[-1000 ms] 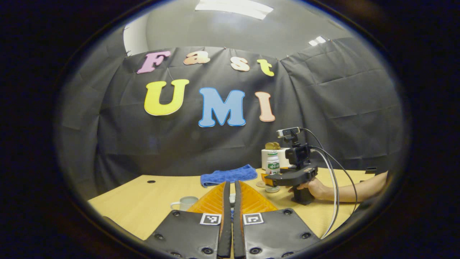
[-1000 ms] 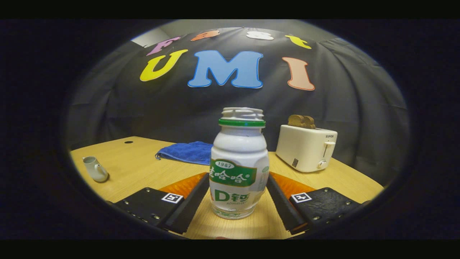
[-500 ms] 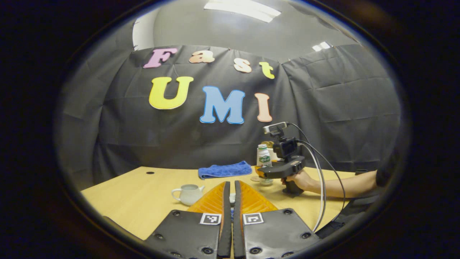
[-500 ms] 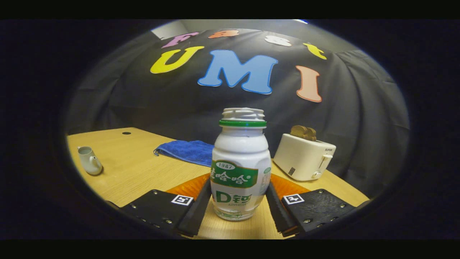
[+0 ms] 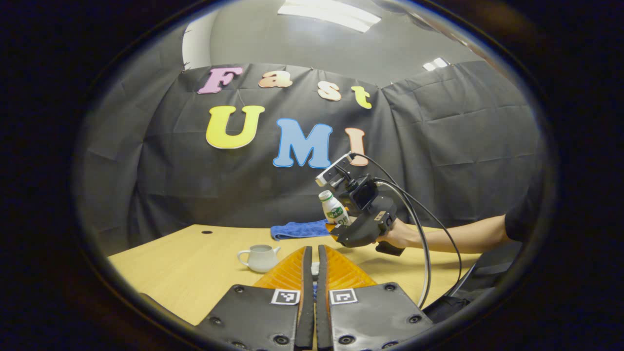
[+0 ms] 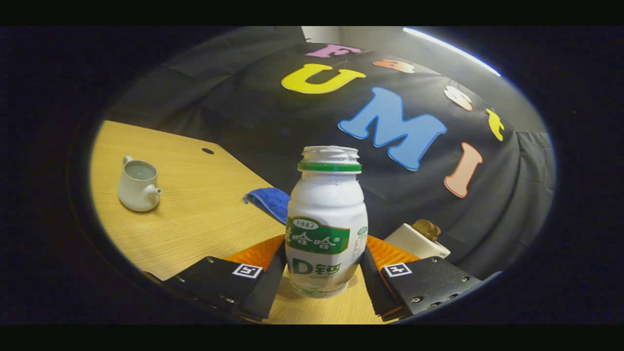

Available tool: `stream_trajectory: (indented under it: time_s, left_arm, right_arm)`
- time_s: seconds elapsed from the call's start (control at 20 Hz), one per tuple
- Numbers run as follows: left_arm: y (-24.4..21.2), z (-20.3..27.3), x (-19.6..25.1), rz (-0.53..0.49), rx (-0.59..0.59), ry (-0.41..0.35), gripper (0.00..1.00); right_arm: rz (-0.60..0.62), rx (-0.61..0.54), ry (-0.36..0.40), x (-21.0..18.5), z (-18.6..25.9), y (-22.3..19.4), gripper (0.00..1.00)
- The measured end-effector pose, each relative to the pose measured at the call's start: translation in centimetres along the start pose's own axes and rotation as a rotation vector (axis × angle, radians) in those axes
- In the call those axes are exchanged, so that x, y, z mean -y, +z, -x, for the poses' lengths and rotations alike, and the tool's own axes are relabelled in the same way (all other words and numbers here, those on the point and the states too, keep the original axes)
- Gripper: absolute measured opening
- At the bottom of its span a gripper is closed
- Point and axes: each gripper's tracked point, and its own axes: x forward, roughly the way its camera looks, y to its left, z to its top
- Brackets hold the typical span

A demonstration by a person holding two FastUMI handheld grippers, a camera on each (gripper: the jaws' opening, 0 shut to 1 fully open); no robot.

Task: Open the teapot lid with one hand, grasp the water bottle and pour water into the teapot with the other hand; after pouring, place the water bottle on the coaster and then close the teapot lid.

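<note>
My right gripper [image 6: 323, 248] is shut on the white water bottle [image 6: 325, 219], which has a green neck ring and an uncapped mouth. In the left gripper view that gripper [image 5: 343, 225] holds the bottle [image 5: 333, 208] above the table, tilted to the left, right of the teapot. The small white teapot [image 5: 259, 257] stands on the wooden table [image 5: 195, 263] with its top uncovered [image 6: 139, 184]. My left gripper [image 5: 312, 249] is shut in the air just right of the teapot. A small white piece of the teapot lid [image 5: 315, 268] shows between its fingers.
A folded blue cloth [image 5: 300, 229] lies at the back of the table. A white toaster [image 6: 419, 241] with bread in it stands behind the bottle. A person's hand and bare forearm [image 5: 438, 239] with trailing cables reach in from the right.
The right gripper lifted the bottle off the table, carried it left toward the teapot and tilted it. The left gripper stayed shut, shifting slightly.
</note>
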Motion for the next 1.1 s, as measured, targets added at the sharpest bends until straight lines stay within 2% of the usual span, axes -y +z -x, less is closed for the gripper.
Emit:
stream_trajectory:
  time_s: [0.35, 0.55, 0.6, 0.65, 0.7, 0.75, 0.8, 0.85, 0.9, 0.95, 1.0, 1.1]
  left_arm:
    - [-0.6, 1.6, 0.4, -0.002, -0.007, 0.0, 0.12]
    - [-0.4, 2.1, 0.1, -0.005, 0.001, 0.006, 0.12]
    - [-0.4, 2.2, 0.1, -0.001, 0.002, 0.007, 0.12]
    - [-0.4, 2.3, 0.0, -0.001, 0.001, 0.009, 0.08]
    - [-0.6, 2.4, -0.1, -0.001, 0.0, 0.011, 0.08]
    - [-0.5, 2.3, -0.2, 0.0, -0.002, 0.012, 0.08]
    - [-0.6, 2.3, -0.2, 0.002, -0.002, 0.013, 0.12]
    - [-0.5, 2.4, -0.3, 0.003, -0.004, 0.011, 0.08]
    - [-0.6, 2.3, -0.3, 0.003, -0.006, 0.013, 0.12]
    - [-0.6, 2.3, -0.4, 0.002, -0.008, 0.013, 0.08]
    - [-0.7, 2.3, -0.4, 0.001, -0.008, 0.014, 0.12]
    - [-0.8, 2.3, -0.5, 0.001, -0.007, 0.015, 0.12]
  right_arm:
    - [0.252, 0.028, 0.041, -3.2, -0.9, 2.2, 0.76]
    - [0.346, 0.053, 0.05, -4.7, -1.3, 3.1, 0.76]
    - [0.362, 0.059, 0.052, -5.1, -1.2, 3.3, 0.6]
    - [0.38, 0.065, 0.054, -5.4, -1.1, 3.5, 0.6]
    - [0.402, 0.072, 0.054, -5.7, -1.0, 3.8, 0.76]
    - [0.426, 0.078, 0.051, -5.8, -1.3, 4.1, 0.6]
    - [0.449, 0.085, 0.049, -6.1, -1.5, 4.3, 0.75]
    - [0.469, 0.088, 0.048, -6.3, -1.7, 4.4, 0.76]
    - [0.486, 0.091, 0.05, -6.6, -1.7, 4.5, 0.6]
    - [0.5, 0.095, 0.051, -6.8, -1.8, 4.5, 0.75]
    - [0.517, 0.097, 0.053, -7.1, -1.8, 4.6, 0.76]
    - [0.554, 0.103, 0.055, -7.4, -1.6, 4.6, 0.75]
